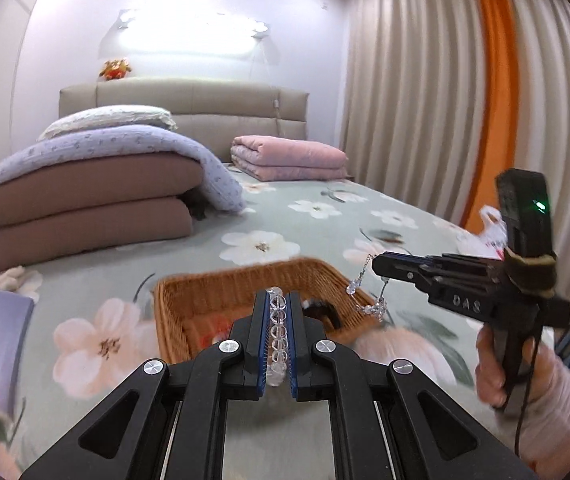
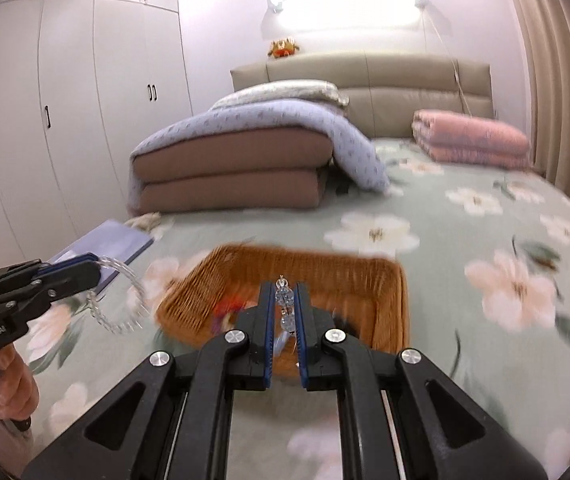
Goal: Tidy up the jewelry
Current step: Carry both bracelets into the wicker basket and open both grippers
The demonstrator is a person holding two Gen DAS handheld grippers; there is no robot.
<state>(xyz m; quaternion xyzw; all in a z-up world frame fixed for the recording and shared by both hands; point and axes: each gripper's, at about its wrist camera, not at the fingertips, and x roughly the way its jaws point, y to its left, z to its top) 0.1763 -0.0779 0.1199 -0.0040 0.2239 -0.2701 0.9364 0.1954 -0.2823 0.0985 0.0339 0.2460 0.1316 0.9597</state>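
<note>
Left gripper is clenching the clear bead bracelet; right gripper is pinching the crystal chain. Both pieces are dangling above the basket, so swinging could be snagging its rim.

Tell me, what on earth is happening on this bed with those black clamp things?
A person is sorting jewelry using a hand-held gripper in each hand. The left gripper is shut on a clear bead bracelet. The right gripper is shut on a crystal chain bracelet. Both pieces hang in the air above a wicker basket on the flowered bedspread; neither has been put down yet.
</note>
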